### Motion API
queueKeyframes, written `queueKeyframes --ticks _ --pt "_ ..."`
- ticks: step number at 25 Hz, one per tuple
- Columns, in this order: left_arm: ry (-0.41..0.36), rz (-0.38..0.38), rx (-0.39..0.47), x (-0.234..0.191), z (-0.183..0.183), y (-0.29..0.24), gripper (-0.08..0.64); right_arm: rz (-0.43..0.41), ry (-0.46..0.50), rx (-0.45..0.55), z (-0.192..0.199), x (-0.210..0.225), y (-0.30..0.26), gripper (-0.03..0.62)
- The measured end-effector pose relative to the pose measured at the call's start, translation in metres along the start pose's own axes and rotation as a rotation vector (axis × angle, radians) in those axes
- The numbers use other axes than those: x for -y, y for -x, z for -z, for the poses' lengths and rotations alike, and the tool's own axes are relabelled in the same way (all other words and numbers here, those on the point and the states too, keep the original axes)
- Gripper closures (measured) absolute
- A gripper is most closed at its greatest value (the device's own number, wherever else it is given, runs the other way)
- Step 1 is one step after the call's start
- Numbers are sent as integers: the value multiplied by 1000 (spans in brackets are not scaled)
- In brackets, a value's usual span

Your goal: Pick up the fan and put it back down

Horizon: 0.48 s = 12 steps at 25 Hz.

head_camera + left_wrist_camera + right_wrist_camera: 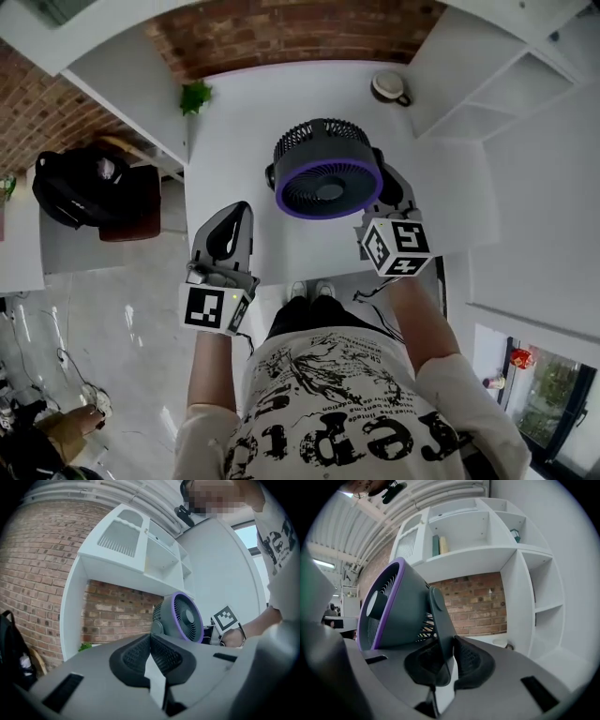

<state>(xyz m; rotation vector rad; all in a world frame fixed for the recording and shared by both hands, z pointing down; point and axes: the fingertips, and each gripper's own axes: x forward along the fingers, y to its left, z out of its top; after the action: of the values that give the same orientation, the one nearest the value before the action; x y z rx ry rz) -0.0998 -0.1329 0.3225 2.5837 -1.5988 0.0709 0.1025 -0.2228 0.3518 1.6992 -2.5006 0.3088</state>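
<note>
A dark grey fan point(328, 173) with a purple rim hangs above the white table point(234, 131), its grille facing up toward my head. In the right gripper view the fan point(393, 609) tilts left, and my right gripper point(445, 653) is shut on the fan's flat side bracket point(440, 620). From above, that right gripper point(382, 186) sits at the fan's right side. My left gripper point(239, 211) is shut and holds nothing, left of the fan and apart from it. In the left gripper view the fan point(185, 618) floats beyond the closed left gripper point(151, 641).
A cup point(389, 87) stands at the table's far right corner and a small green plant point(195, 97) at its far left. White shelving point(506, 84) rises on the right. A black backpack point(80, 183) rests on a chair to the left.
</note>
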Motion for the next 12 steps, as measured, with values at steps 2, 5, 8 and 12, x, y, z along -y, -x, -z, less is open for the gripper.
queueKeyframes --ticks 2,5,8,12 --pt "-17 -8 37 3 -22 -2 546 2 -2 38 -24 3 8 538" --pt "-54 -20 84 8 -51 -3 546 6 -10 95 -57 10 23 537" --pt "-88 -45 119 9 -74 -1 546 12 -20 138 -82 14 36 537" --pt "-120 -83 148 9 -99 -5 546 12 -27 186 -107 23 51 537"
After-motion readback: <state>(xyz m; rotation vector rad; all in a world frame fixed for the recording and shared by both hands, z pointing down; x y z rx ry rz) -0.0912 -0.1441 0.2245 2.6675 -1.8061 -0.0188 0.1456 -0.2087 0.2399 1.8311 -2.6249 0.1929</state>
